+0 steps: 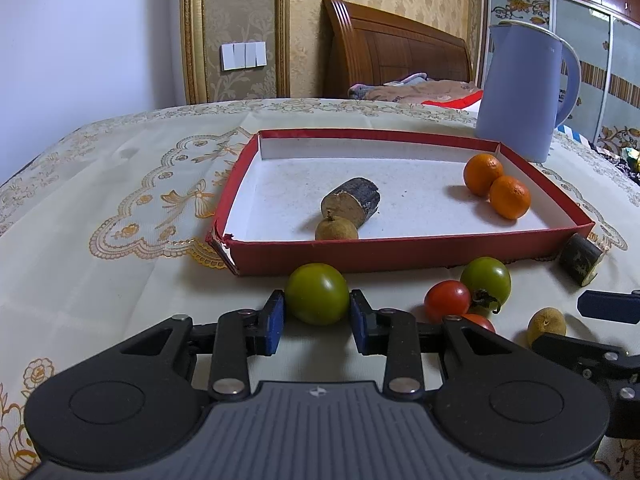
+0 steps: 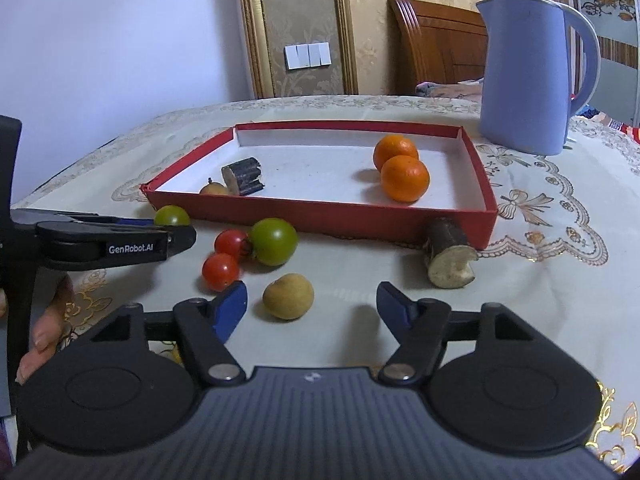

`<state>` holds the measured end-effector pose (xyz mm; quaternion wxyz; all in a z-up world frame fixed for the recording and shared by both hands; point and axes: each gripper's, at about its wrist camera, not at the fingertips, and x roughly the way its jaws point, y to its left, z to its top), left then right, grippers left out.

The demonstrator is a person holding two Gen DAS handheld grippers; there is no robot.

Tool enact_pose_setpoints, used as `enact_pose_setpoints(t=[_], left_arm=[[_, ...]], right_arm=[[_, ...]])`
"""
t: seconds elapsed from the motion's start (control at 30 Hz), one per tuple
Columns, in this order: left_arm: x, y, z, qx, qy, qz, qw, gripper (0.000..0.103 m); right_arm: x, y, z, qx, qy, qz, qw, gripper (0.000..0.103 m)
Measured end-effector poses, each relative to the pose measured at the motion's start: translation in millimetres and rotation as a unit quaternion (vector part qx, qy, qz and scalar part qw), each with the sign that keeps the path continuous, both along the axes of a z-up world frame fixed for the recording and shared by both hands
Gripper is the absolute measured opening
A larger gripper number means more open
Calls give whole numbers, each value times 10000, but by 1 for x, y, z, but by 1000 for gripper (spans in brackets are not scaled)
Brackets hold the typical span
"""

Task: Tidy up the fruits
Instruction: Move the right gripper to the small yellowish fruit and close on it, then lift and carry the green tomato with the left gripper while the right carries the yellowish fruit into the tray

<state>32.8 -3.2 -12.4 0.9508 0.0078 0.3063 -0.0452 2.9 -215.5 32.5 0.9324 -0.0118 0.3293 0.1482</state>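
Observation:
My left gripper [image 1: 318,314] is shut on a green tomato [image 1: 318,299], held just in front of the red tray [image 1: 400,250]. The tray holds two oranges [image 1: 483,174], a dark cut stalk piece [image 1: 354,200] and a small brown longan [image 1: 336,230]. In the right wrist view my right gripper [image 2: 312,304] stands open, with a second longan [image 2: 288,296] on the cloth between its fingers, closer to the left pad and touching neither. A second green tomato [image 2: 274,241] and two red tomatoes [image 2: 220,271] lie to its left.
A blue kettle [image 2: 532,76] stands behind the tray's right corner. Another cut stalk piece [image 2: 450,254] lies against the tray's front right corner. A person's fingers [image 2: 44,336] show at the left edge under the left gripper [image 2: 120,242]. An embroidered cloth [image 1: 120,184] covers the table.

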Motion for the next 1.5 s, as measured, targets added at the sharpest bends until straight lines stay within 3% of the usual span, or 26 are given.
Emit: enact_pose_setpoints(t=[0.43, 0.9, 1.07, 1.5], left_arm=[[-1, 0, 0, -69, 5, -77, 9999, 39], [-2, 4, 1, -211, -15, -15, 9998, 35], [-2, 2, 1, -92, -15, -5, 10000, 34], [-4, 4, 2, -192, -69, 6, 9998, 32]], right_arm=[[10, 9, -3, -139, 126, -34, 9998, 28], [12, 9, -4, -184, 85, -223, 9995, 27], [14, 3, -4, -150, 94, -467, 9988, 27], [14, 4, -4, -180, 98, -467, 9987, 28]])
